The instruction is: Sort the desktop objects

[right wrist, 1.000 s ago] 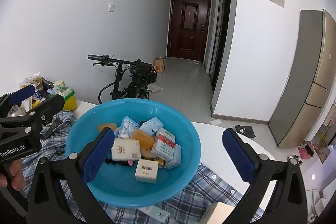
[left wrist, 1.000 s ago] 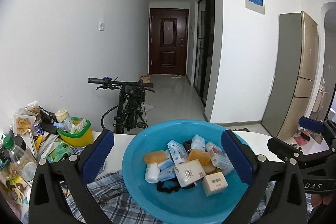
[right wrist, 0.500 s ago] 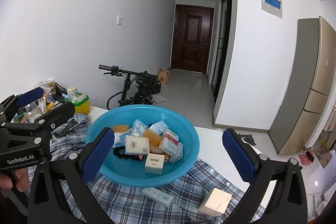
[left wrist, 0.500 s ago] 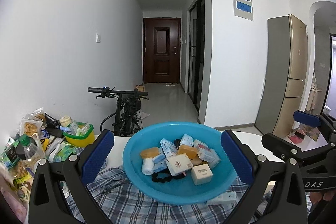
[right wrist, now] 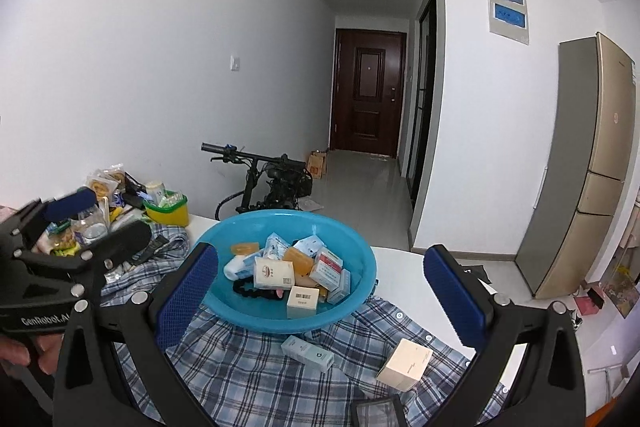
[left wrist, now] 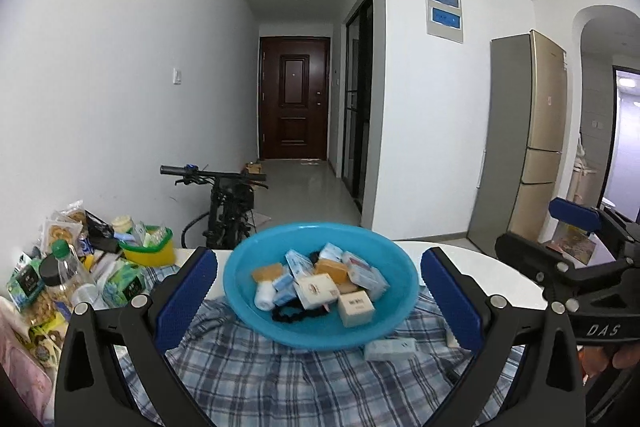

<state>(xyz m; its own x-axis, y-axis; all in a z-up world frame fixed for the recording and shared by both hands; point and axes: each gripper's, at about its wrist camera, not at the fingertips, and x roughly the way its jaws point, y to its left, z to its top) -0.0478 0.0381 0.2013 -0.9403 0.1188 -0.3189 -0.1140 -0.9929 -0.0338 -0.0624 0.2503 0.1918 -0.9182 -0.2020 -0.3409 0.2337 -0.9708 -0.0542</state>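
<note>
A round, smooth blue plastic basin [left wrist: 320, 323] sits on a rumpled blue-and-white plaid shirt [left wrist: 280, 379] spread over a white table [left wrist: 480, 267]. The basin holds a loose heap of small goods: white and pale blue cartons, amber soap bars [right wrist: 298, 259], a red-and-white pack [right wrist: 327, 269], a cream box with a barcode [right wrist: 303, 301] and a black scrunchie [right wrist: 248, 289] near its front. On the shirt just in front of the basin lies a slim pale box [right wrist: 307, 353], and to its right a tilted cream cube box [right wrist: 405, 369]; a dark flat square [right wrist: 378, 411] lies nearest, at the shirt's edge.

At the far left of the table stands a clutter of snack bags [left wrist: 60, 227], a clear bottle with a green cap [left wrist: 68, 271] and a yellow tub with a green rim [left wrist: 150, 247]. Behind the table a black bicycle [right wrist: 276, 183] leans by the white wall; a dark door closes the hallway, and a tall fridge [right wrist: 588, 163] stands at the right.

The left gripper [left wrist: 318, 291] has its blue ribbed pads spread wide, one on each side of the basin, holding nothing. The right gripper [right wrist: 320, 291] is likewise wide apart and empty, the basin seen between its pads. Neither touches the basin. A hand [right wrist: 24, 351] grips the left tool's handle.
</note>
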